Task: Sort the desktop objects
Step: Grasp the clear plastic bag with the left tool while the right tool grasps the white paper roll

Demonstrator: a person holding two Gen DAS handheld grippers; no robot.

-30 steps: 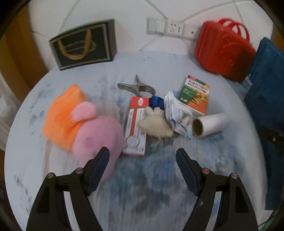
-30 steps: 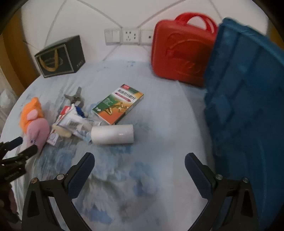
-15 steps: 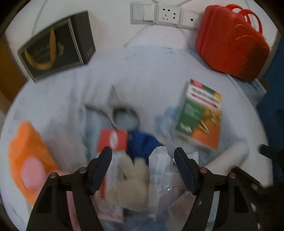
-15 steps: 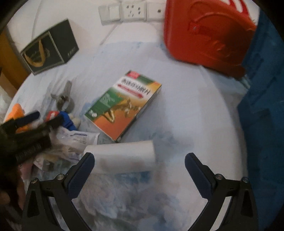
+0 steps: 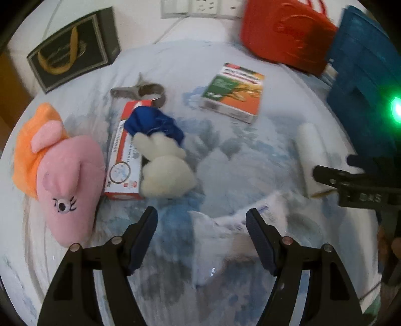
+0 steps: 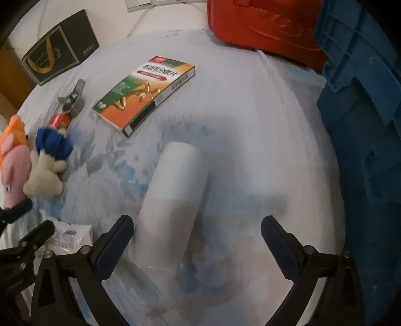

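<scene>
Risk: my right hand-held gripper [image 6: 196,234], open and empty, straddles the paper roll [image 6: 173,200] off-centre; closing may roll it away. Left hand-held gripper [image 5: 201,225], open, empty, over the plastic packet [image 5: 225,238].

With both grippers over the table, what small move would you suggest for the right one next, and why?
Probably lower the right gripper a little further and close. Its jaws stand open, astride the white roll, which lies free on the cloth, apart from the medicine box.

wall sockets [image 5: 200,7], patterned tablecloth [image 6: 238,100]
</scene>
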